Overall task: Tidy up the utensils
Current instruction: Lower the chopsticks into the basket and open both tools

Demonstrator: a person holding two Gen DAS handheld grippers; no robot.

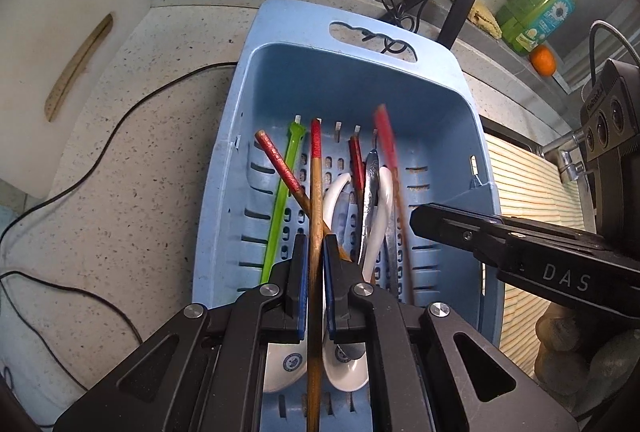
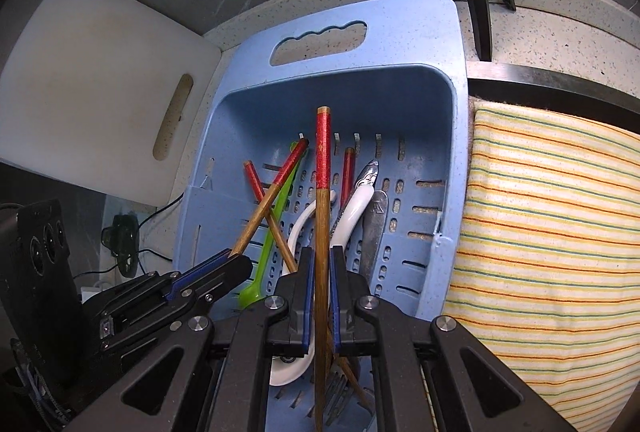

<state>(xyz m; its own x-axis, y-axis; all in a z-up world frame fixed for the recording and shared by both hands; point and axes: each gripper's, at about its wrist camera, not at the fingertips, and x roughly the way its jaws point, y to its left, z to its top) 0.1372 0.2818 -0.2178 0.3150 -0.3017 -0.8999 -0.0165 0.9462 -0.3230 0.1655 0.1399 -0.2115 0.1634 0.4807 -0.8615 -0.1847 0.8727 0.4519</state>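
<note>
On the left, a white cutting board [image 2: 96, 71] leans at the edge of the speckled surface [image 1: 132, 167], well clear of the work. Next to it stands the blue basket [image 1: 352, 67], and nearly all the utensils visible lie inside it: a green utensil [image 1: 280, 199] along its left side, loose red-tipped chopsticks [image 1: 280, 167] crossing it, two white spoons [image 1: 376, 232] and a metal-handled piece [image 1: 370, 191] toward the middle. The left gripper [image 1: 316, 272] has its fingers [image 1: 298, 272] pinched on one red-tipped chopstick [image 1: 316, 191], which runs up between the pads and angles over the basket floor. The right gripper [image 2: 322, 284] likewise has its fingers [image 2: 308, 284] pressed on a second chopstick [image 2: 323, 191], held almost straight up the picture with its red end toward the basket's far wall. Both held sticks point into the basket, so my reading is that a pair is being gathered or lowered in; whether either tip touches the floor cannot be told. To the right of the basket hangs a striped cloth [image 2: 560, 232]. As a judgement, collecting looks nearly finished, since no stray utensils show on the surface, but the sorting is not: the contents lie crossed and mixed, and the two held chopsticks are not yet set down.
</note>
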